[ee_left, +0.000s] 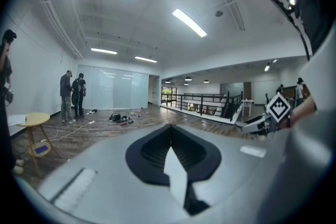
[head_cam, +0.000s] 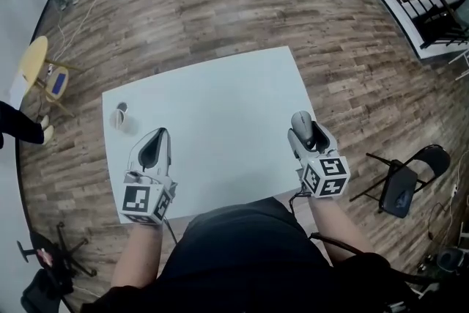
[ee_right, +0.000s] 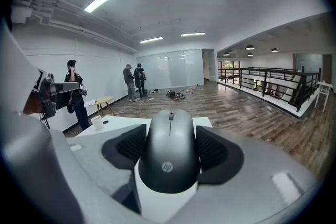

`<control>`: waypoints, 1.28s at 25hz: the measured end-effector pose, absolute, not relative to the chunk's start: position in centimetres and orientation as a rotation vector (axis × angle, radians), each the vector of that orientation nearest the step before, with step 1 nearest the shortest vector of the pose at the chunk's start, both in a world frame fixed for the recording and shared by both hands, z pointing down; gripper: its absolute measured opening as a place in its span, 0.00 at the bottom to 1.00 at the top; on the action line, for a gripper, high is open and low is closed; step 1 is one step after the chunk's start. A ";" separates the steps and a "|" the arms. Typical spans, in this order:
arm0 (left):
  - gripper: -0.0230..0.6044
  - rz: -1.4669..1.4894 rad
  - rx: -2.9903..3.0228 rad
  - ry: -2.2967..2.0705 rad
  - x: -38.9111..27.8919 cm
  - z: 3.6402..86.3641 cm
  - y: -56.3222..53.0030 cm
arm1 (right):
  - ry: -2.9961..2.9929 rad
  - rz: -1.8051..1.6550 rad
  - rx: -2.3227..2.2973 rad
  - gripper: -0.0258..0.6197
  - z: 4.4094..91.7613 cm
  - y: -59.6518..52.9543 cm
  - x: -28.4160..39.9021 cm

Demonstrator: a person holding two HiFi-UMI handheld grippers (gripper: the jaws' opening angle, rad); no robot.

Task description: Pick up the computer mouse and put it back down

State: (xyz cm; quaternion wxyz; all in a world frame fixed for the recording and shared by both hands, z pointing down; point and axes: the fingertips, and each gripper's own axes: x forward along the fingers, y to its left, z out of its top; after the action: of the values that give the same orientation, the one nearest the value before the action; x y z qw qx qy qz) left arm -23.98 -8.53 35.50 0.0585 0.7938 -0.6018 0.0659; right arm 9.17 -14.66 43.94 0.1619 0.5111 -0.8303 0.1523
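Observation:
A dark grey computer mouse [ee_right: 169, 152] sits between the black pads of my right gripper [ee_right: 170, 134], which is shut on its two sides. From the head view the mouse [head_cam: 300, 121] and right gripper [head_cam: 308, 134] are over the right edge of the white table [head_cam: 220, 113]. Whether the mouse touches the tabletop I cannot tell. My left gripper [head_cam: 155, 146] is over the table's front left part, shut, with nothing in it. Its pads meet along one line in the left gripper view [ee_left: 170, 152].
A white cup [head_cam: 119, 116] stands at the table's far left edge, with a small dark object beside it. A black folding chair [head_cam: 403, 183] is on the wooden floor to the right, and a yellow round table [head_cam: 34, 59] to the left. People stand far back.

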 end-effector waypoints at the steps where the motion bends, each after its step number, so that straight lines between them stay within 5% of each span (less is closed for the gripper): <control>1: 0.04 0.208 2.400 -1.822 -24.0 35.6 -8.5 | -2.369 0.439 1.452 0.50 44.2 -14.7 9.0; 32: 0.04 0.533 2.334 -1.633 -21.7 40.9 -8.8 | -2.211 0.608 1.380 0.50 54.5 -15.0 8.7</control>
State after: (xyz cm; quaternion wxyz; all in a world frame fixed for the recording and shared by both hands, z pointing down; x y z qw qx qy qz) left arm -21.68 -8.84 40.89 0.1214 0.7995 -0.5593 0.1824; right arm 8.68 -15.04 54.53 0.2304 0.5017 -0.8040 0.2211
